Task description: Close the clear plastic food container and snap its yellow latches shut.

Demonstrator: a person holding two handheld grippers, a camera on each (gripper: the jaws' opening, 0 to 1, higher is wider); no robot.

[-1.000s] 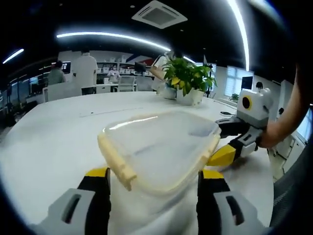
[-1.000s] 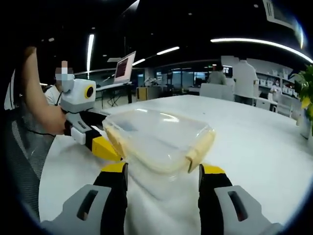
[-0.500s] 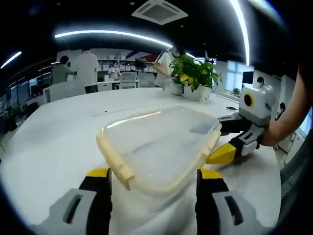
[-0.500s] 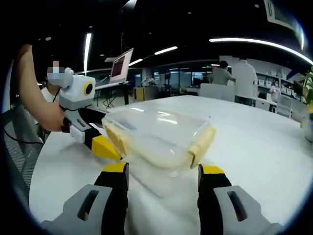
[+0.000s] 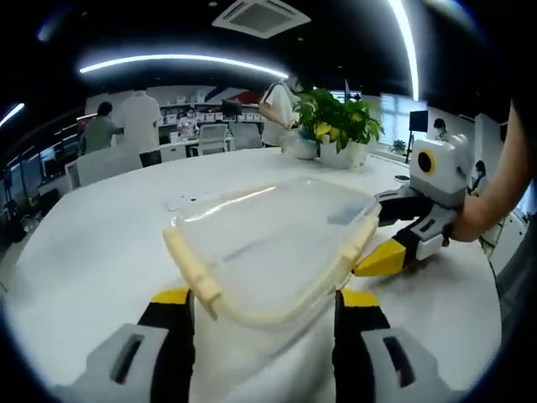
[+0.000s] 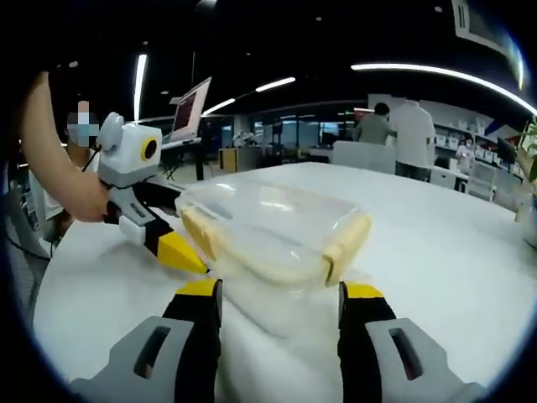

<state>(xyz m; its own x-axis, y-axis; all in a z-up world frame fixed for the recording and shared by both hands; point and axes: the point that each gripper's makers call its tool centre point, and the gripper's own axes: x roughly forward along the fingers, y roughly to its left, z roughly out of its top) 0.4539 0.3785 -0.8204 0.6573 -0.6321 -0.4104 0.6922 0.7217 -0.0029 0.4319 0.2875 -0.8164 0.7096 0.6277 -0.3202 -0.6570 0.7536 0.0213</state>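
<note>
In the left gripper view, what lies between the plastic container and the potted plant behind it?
Only bare white table lies between the container and the potted plant in the left gripper view.

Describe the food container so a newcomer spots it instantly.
On the big white table, straight ahead of the left claw, sits the clear plastic container. It is the see-through box with pale yellow latches along its edges; the potted plant stands farther back.

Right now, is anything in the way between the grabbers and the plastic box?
Nothing visible is. The clear container sits right in front of the left gripper, and the right gripper faces it from the other side. Only bare white table lies around it.
</note>
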